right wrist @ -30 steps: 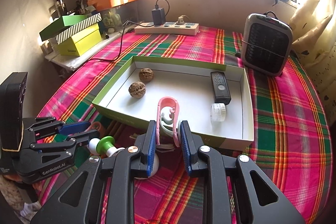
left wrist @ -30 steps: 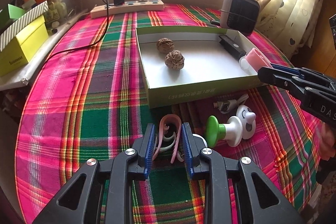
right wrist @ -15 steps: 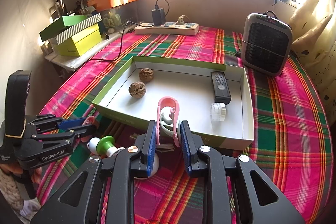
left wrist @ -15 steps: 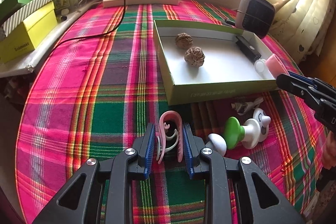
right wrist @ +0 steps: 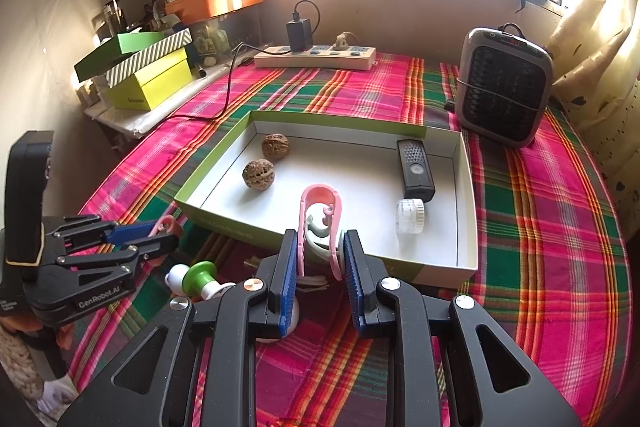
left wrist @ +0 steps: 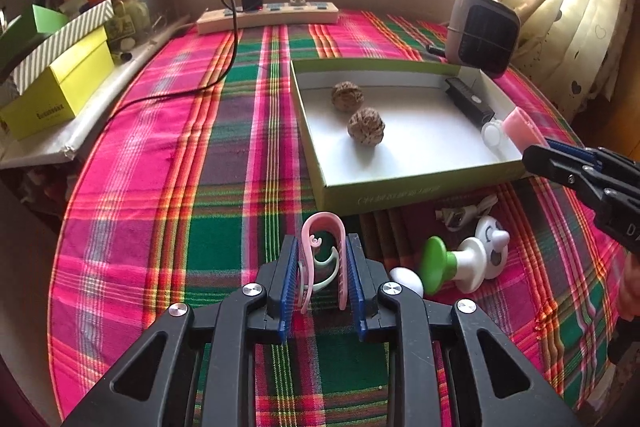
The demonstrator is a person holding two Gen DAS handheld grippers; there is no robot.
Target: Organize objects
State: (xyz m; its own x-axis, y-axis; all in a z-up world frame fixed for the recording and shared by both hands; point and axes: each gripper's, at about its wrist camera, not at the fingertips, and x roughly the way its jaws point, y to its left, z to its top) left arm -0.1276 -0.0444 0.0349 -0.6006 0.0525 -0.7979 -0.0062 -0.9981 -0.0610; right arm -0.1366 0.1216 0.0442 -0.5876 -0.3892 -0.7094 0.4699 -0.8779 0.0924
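The left hand-held gripper (left wrist: 322,279) pinches a pink plastic hair claw clip (left wrist: 323,259) between its ribbed blue pads (left wrist: 291,279). The clip is a narrow arch with a small curled hook and a pale green curved piece inside it. It is held above the bench (left wrist: 160,207), just in front of the near wall of the box lid (left wrist: 400,193).

The right hand-held gripper (right wrist: 320,273) is likewise pressed onto a second pink claw clip (right wrist: 320,223), whose rounded top rises over the near edge of the box lid (right wrist: 466,211).

The bench is covered with a woven plaid cloth in pink, green and orange. The box lid is shallow cardboard, green outside and white inside. In it lie two wrinkled brown walnuts (right wrist: 259,174), a slim black rectangular remote-like device (right wrist: 415,169) with a perforated top end, and a small translucent ribbed cap (right wrist: 409,216).

In front of the lid, on the cloth, lies a glossy white plastic toy with a green disc (left wrist: 464,261), a small white round-faced piece (left wrist: 494,241) touching it, and a small white plug (left wrist: 460,213) beyond.

Farther back stand a boxy grey heater with a dark grille (right wrist: 506,87) and a white power strip (right wrist: 316,57) with a black charger.
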